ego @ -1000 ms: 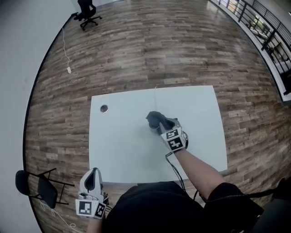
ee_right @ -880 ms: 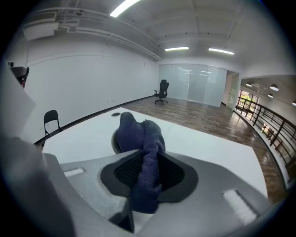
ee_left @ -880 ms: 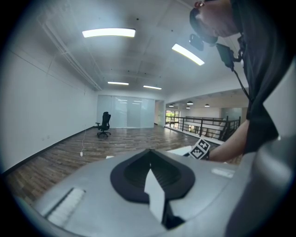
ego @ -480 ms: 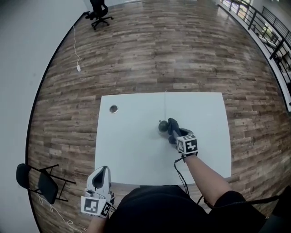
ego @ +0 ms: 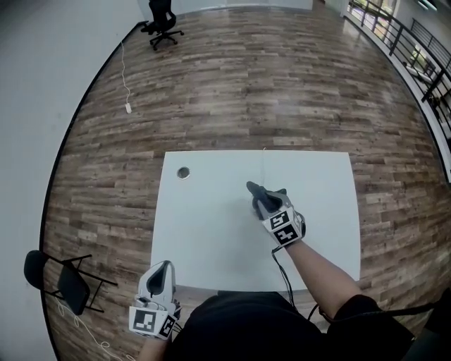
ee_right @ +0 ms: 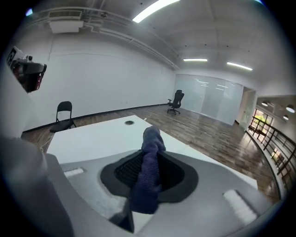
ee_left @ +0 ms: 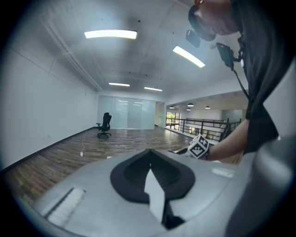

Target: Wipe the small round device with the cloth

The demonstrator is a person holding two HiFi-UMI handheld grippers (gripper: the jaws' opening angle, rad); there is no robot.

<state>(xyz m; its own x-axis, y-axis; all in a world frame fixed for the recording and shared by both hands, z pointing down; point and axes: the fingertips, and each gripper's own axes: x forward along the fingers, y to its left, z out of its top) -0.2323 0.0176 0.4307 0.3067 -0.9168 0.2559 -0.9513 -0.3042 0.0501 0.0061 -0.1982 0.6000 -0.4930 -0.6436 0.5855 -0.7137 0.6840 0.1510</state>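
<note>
In the head view my right gripper [ego: 268, 206] is over the middle of the white table [ego: 204, 240], shut on a dark blue cloth [ego: 259, 192] whose free end points toward the far left. The right gripper view has the cloth [ee_right: 149, 159] clamped between the jaws of the right gripper [ee_right: 144, 178] and sticking out past them. I cannot make out the small round device; the cloth lies where it was. My left gripper [ego: 161, 273] hangs off the table's near edge. In its own view the left gripper [ee_left: 151, 178] is shut on nothing.
A round cable hole [ego: 184, 173] sits in the table's far left corner. A folding chair [ego: 60, 285] stands on the wood floor to the left. An office chair [ego: 163, 20] is far off, and a railing [ego: 423, 63] runs along the right.
My right gripper swept the cloth to the right, then back left. The round device showed beside the cloth half a second ago and is now covered. The left gripper stayed put.
</note>
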